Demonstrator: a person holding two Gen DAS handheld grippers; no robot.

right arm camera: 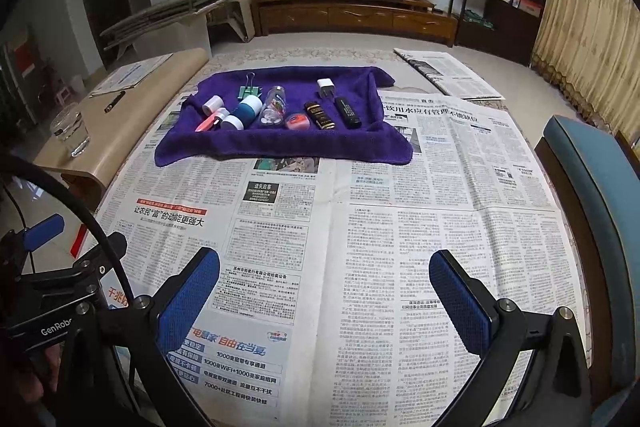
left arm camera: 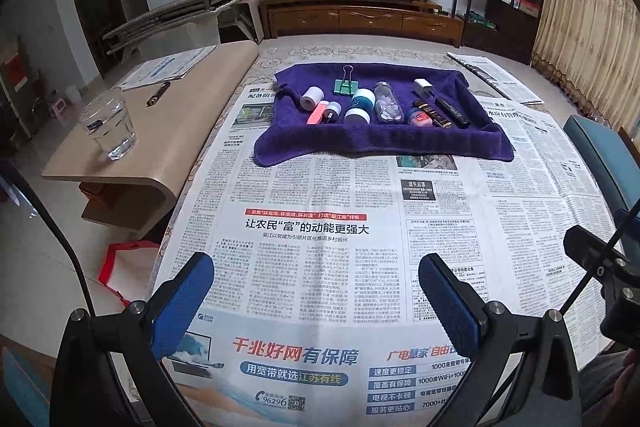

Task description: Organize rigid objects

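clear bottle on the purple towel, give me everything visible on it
The clear bottle is a small transparent plastic-looking cylinder lying on its side on the purple towel, neck pointing away from the cameras. White tablets sit loose inside, gathered at the near end. It lies between the teal-and-white jar and a small round red-topped tin; contact with either is unclear. Neither gripper is near it.

Deep purple towel (left arm camera: 384,143) ahead of both grippers, and on it a mint-green binder clip (left arm camera: 344,86), a teal-and-white jar (left arm camera: 360,105), a neon pink highlighter (left arm camera: 317,112), a white charger plug (left arm camera: 422,87) and a black-and-gold tube (left arm camera: 434,113). Nearer in, black-on-white newspaper (left arm camera: 320,247) with a red headline band, and the left gripper (left arm camera: 316,301) and right gripper (right arm camera: 325,298) both show blue textured pads on black frames. Off to the left gripper's left, a beige side table (left arm camera: 168,131).
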